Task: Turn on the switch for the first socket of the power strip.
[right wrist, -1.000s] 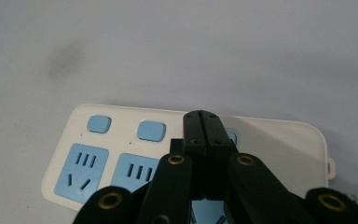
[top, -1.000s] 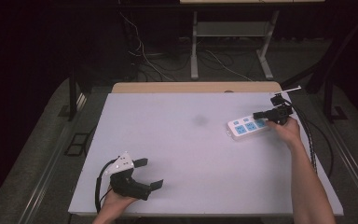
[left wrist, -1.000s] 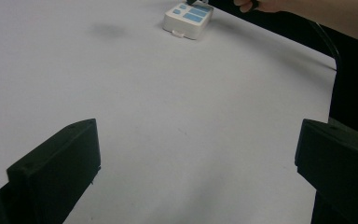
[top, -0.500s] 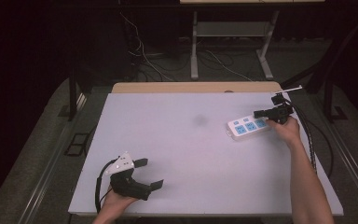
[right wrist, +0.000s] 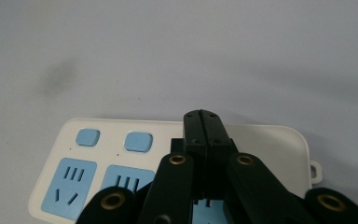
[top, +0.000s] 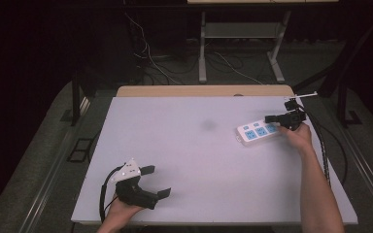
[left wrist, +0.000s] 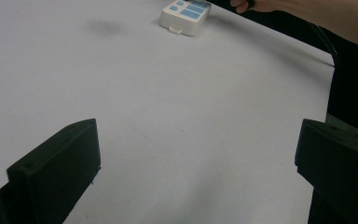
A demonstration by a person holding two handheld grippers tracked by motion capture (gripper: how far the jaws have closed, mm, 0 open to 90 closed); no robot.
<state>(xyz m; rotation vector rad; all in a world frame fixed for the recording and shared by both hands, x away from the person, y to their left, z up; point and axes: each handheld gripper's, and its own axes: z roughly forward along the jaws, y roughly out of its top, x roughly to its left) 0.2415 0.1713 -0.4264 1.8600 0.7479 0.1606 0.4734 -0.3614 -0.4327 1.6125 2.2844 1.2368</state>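
High view: a pale grey surface (top: 199,160) is seen from above, with a white power strip (top: 258,132) lying on it toward the far right, its sockets and switches coloured light blue. The right tongs (top: 271,118) are held over the right end of the strip by the person's right hand (top: 298,137), whose forearm comes in from the lower right edge. A black cable (top: 323,150) is trailed from these tongs along the right side of the surface. Near the front left corner, the left tongs (top: 156,181) are held by the left hand (top: 121,211), with a grey three-cornered plate (top: 127,171) on top; they are well apart from the strip. A faint dark smudge (top: 207,125) is seen on the surface to the left of the strip.

From the right gripper view, the two black jaws are seen pressed flat together with nothing between them, their tips poised over the top face of the power strip (right wrist: 98,158), above a blue socket; whether the tips touch it cannot be told. Two blue switches (right wrist: 87,137) and two blue sockets are shown to their left.

From the left gripper view, the jaws are seen standing wide apart with bare surface between them, and the near end of the power strip (left wrist: 185,16) is seen far off at the top.
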